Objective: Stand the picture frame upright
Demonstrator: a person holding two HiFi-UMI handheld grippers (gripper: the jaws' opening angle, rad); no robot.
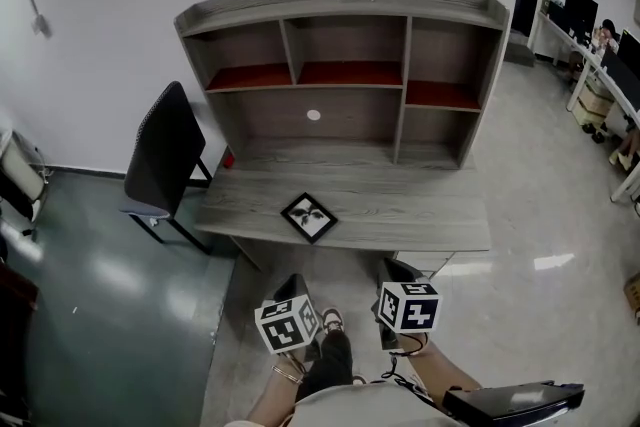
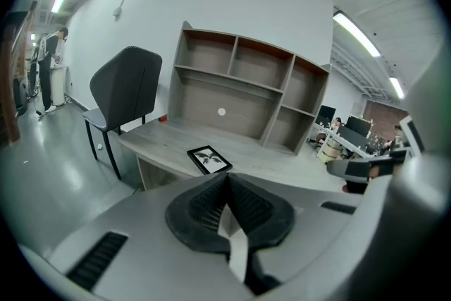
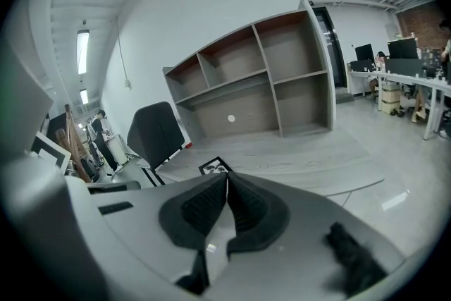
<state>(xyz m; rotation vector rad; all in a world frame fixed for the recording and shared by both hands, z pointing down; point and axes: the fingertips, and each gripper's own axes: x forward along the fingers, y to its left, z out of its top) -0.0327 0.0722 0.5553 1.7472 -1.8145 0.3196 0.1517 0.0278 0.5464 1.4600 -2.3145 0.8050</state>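
A small black picture frame [image 1: 309, 217] with a dark plant print lies flat on the grey wooden desk [image 1: 420, 215], near the front edge. It shows too in the left gripper view, picture frame [image 2: 209, 159], and in the right gripper view, picture frame [image 3: 215, 166], just beyond the jaws. My left gripper [image 1: 292, 297] and right gripper [image 1: 392, 297] hover side by side in front of the desk, short of the frame. The left gripper [image 2: 227, 176] and the right gripper [image 3: 226, 175] are both shut with nothing between their pads.
A grey hutch [image 1: 345, 75] with open shelves stands on the back of the desk. A black chair [image 1: 165, 155] stands at the desk's left end. Office desks with monitors [image 1: 600, 55] and people sit far right. A person [image 2: 51, 67] stands far left.
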